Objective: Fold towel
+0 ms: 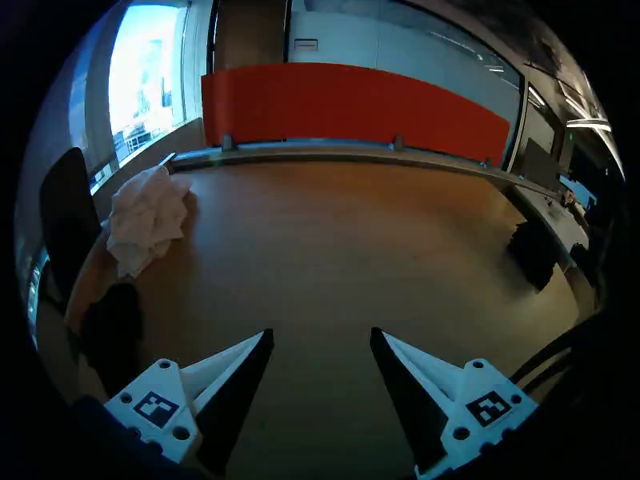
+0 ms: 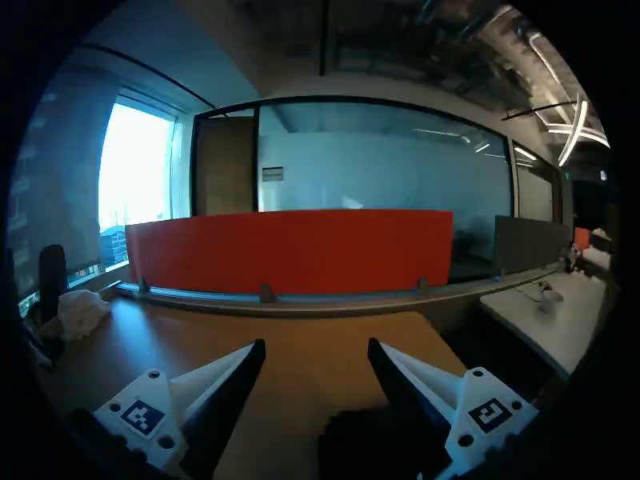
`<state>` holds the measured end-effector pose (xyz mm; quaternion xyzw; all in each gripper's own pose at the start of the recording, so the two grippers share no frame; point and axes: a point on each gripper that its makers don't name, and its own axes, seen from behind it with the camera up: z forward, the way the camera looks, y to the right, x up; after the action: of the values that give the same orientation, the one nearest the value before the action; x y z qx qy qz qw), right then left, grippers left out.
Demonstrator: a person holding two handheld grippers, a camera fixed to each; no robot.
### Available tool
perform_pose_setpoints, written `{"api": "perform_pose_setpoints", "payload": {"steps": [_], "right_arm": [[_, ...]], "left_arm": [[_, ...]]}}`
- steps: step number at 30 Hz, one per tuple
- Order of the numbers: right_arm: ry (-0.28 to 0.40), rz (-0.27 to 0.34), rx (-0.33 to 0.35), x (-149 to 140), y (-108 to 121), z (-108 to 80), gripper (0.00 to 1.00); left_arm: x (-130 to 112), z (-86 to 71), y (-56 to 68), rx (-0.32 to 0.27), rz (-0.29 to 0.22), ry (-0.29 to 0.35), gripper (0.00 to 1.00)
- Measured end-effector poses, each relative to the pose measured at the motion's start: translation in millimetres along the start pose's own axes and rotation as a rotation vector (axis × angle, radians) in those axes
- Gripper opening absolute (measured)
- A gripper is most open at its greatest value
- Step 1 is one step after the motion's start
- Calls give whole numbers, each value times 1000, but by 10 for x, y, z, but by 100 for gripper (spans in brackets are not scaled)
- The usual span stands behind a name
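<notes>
Left gripper view: left gripper (image 1: 321, 333) is seen released, nothing held, over the wooden table (image 1: 344, 240); towel (image 1: 146, 218) is crumpled at the table's far left edge, well apart; right gripper view: right gripper (image 2: 316, 342) is seen released, empty; towel (image 2: 78, 312) is bunched far left, near the red partition (image 2: 288, 248).

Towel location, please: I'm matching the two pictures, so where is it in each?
Left gripper view: crumpled towel at upper left, on the wooden table.
Right gripper view: towel at the far left edge.
Shared landmark: the red partition behind the table.
</notes>
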<state>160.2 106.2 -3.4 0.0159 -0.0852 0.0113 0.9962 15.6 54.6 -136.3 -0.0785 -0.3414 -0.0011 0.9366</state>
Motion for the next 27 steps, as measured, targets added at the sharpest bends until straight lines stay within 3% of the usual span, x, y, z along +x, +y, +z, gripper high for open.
{"api": "perform_pose_setpoints", "payload": {"steps": [14, 27], "right_arm": [[25, -33, 22, 205, -317, 56, 99], [46, -35, 13, 390, -635, 115, 99]], "left_arm": [[927, 47, -206, 46, 5, 254, 89], [1721, 28, -358, 74, 32, 430, 89]]}}
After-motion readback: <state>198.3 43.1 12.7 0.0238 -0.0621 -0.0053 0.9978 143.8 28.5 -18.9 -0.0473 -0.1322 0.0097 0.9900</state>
